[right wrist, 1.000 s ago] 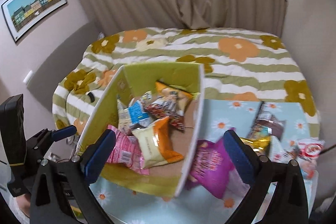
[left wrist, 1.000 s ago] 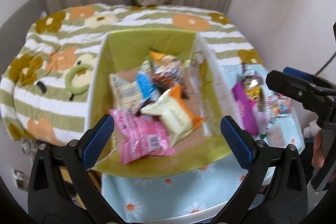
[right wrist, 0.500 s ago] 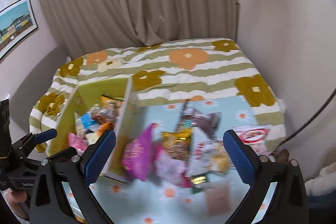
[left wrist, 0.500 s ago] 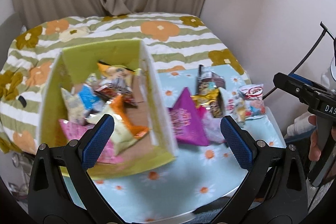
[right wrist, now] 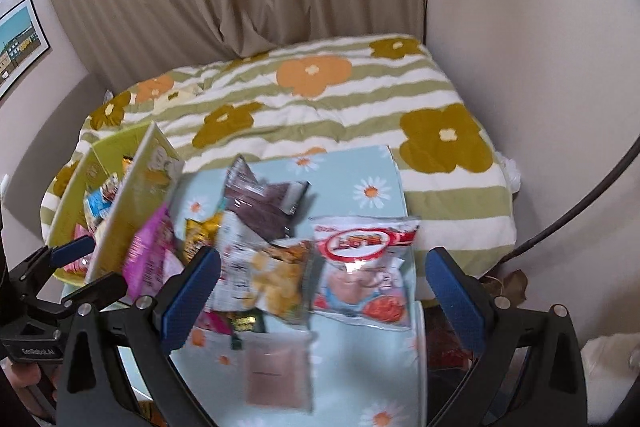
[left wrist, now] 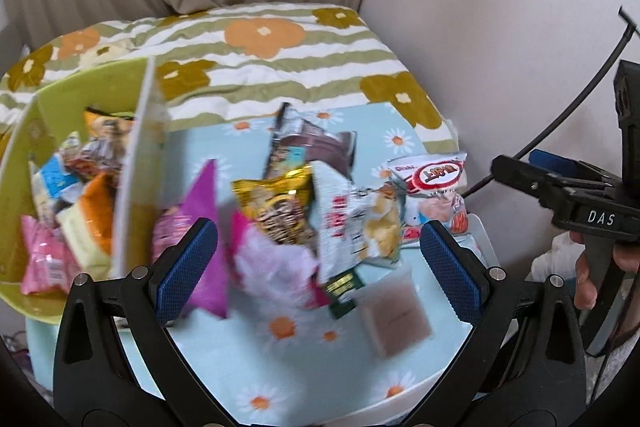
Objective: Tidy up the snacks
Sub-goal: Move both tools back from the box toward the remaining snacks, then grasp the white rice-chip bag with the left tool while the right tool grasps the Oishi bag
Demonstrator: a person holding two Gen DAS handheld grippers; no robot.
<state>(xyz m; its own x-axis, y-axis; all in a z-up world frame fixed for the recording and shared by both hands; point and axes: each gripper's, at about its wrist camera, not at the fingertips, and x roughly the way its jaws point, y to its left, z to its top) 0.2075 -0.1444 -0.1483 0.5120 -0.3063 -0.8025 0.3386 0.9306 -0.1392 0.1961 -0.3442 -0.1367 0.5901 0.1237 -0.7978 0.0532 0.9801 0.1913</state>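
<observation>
Both grippers are hanging wide open and empty over the near edge of the worktop. Left gripper is pointing at the heap's left half, beside the green box at the left edge; right gripper is looking straight down on the red-and-white shrimp bag by the right edge, lying lengthwise away from it, so the right one looks nearer. Smallest, the flat brown sachet is lying nearest the front.
</observation>
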